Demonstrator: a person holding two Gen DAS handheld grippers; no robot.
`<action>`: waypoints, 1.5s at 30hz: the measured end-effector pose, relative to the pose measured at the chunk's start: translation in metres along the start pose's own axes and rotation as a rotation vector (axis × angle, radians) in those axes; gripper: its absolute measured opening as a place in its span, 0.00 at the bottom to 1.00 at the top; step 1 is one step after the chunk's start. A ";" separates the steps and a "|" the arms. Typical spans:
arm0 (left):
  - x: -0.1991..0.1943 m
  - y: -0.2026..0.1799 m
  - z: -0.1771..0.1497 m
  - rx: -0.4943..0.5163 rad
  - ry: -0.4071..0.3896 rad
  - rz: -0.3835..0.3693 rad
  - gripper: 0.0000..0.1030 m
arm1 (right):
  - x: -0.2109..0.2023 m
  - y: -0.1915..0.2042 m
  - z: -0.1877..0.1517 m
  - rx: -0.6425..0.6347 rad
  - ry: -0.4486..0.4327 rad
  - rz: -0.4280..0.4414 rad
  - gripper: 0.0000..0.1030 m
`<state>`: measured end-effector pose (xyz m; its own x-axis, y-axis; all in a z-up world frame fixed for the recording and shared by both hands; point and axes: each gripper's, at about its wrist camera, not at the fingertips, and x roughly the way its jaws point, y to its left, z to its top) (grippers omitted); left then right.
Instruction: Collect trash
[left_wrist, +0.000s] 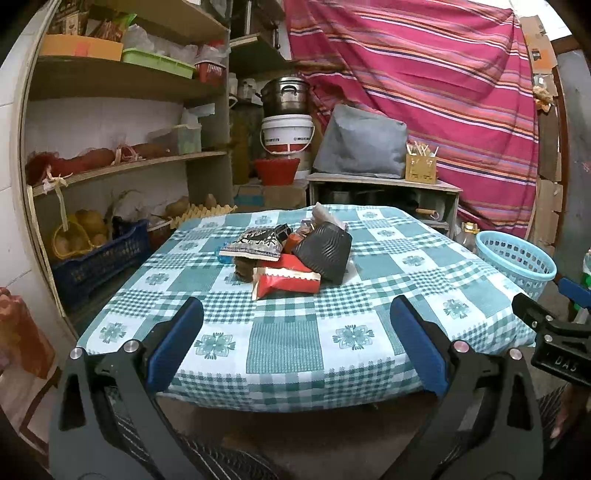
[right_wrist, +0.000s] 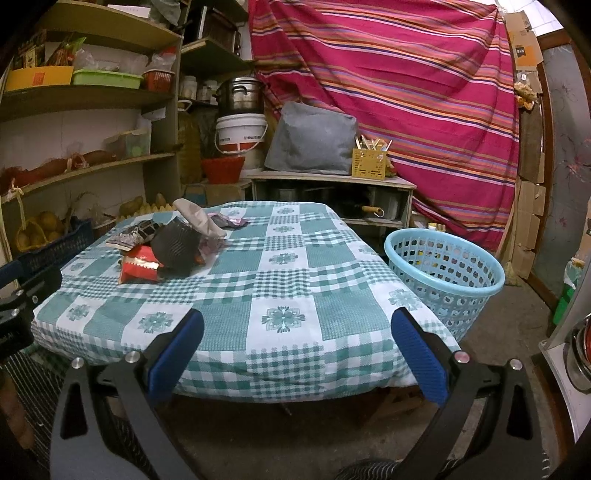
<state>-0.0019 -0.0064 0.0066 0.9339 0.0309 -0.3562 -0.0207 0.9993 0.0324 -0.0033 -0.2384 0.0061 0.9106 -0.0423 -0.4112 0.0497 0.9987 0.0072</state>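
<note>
A heap of trash lies on the table with the green checked cloth (left_wrist: 295, 350): a red wrapper (left_wrist: 288, 282), a ribbed black pouch (left_wrist: 325, 254), a patterned packet (left_wrist: 255, 243) and other scraps. The heap also shows in the right wrist view, with the red wrapper (right_wrist: 138, 267) and black pouch (right_wrist: 173, 247). A light blue perforated basket (right_wrist: 443, 273) stands on the floor right of the table, also in the left wrist view (left_wrist: 517, 258). My left gripper (left_wrist: 295, 314) is open and empty at the table's near edge. My right gripper (right_wrist: 295, 325) is open and empty, also at the near edge.
Wooden shelves (left_wrist: 122, 162) with boxes and produce line the left wall. A low cabinet (right_wrist: 332, 184) with a grey cushion and a yellow holder stands behind the table. A striped red cloth (right_wrist: 406, 92) hangs at the back. A blue crate (left_wrist: 99, 258) sits left of the table.
</note>
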 end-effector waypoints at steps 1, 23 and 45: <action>-0.001 -0.001 0.001 0.003 -0.003 0.001 0.95 | 0.000 0.000 0.000 0.001 -0.002 0.000 0.96; 0.001 -0.005 0.003 0.011 -0.009 -0.010 0.95 | 0.004 -0.006 -0.002 0.011 -0.008 -0.008 0.96; 0.002 -0.006 0.003 0.009 -0.007 -0.012 0.95 | 0.006 -0.009 -0.003 0.013 -0.009 -0.011 0.96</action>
<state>0.0010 -0.0129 0.0084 0.9366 0.0184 -0.3498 -0.0060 0.9993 0.0365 0.0006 -0.2473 0.0010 0.9138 -0.0534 -0.4027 0.0647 0.9978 0.0145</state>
